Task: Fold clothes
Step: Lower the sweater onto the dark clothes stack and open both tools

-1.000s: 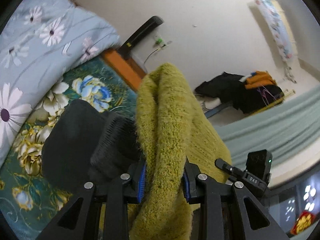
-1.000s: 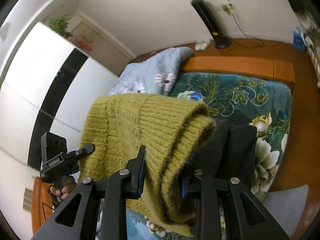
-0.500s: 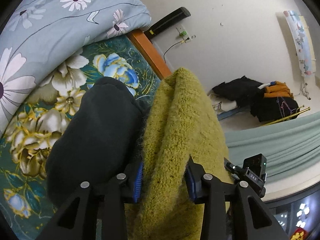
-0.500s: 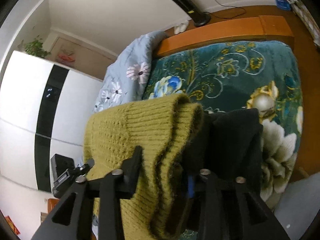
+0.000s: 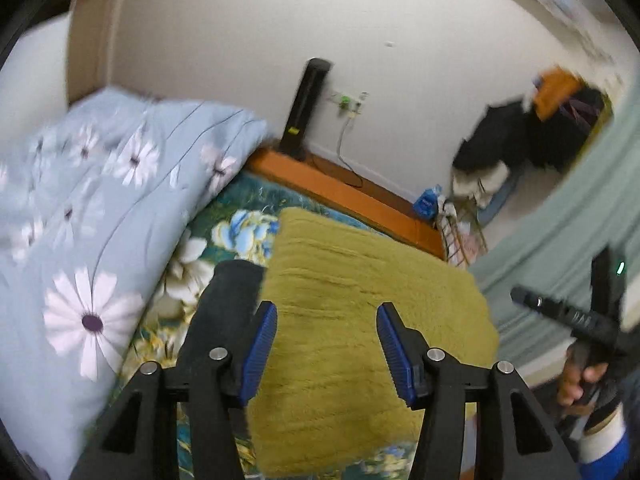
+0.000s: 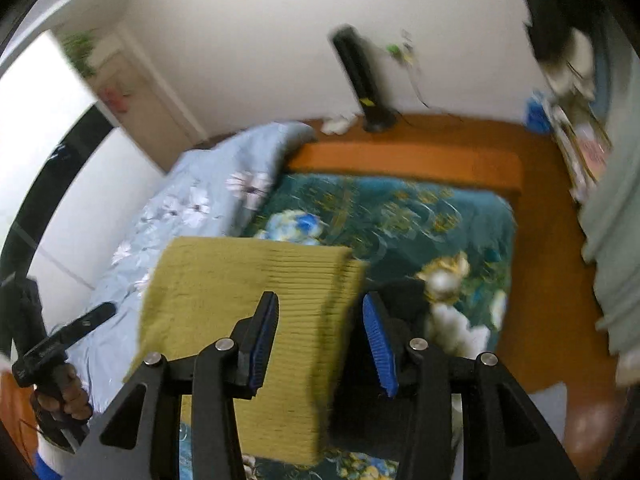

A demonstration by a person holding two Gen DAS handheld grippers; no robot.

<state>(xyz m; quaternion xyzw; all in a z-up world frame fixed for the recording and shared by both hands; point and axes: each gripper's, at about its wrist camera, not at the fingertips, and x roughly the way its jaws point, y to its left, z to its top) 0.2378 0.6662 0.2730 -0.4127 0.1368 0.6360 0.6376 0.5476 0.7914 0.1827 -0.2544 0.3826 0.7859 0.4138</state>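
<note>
A folded olive-green knit sweater [image 5: 360, 320] lies flat on the bed, partly on top of a black garment [image 5: 228, 292]. My left gripper [image 5: 326, 344] is open above the sweater, holding nothing. In the right wrist view the same sweater [image 6: 248, 300] lies flat with the black garment [image 6: 404, 300] at its right edge. My right gripper [image 6: 320, 344] is open over the sweater's right edge, empty. Each view shows the other hand-held gripper at the side.
The bed has a teal floral cover [image 6: 420, 216] and a pale blue flowered duvet [image 5: 80, 208] bunched at the left. An orange wooden bed frame [image 6: 400, 160] borders the far side. A black tower fan [image 5: 304, 108] stands by the wall. Dark clothes [image 5: 520, 136] are piled at the far right.
Both grippers opened and let go of the green sweater. It dropped from a hanging bundle to lie flat on the bed. Both grippers pulled back above it.
</note>
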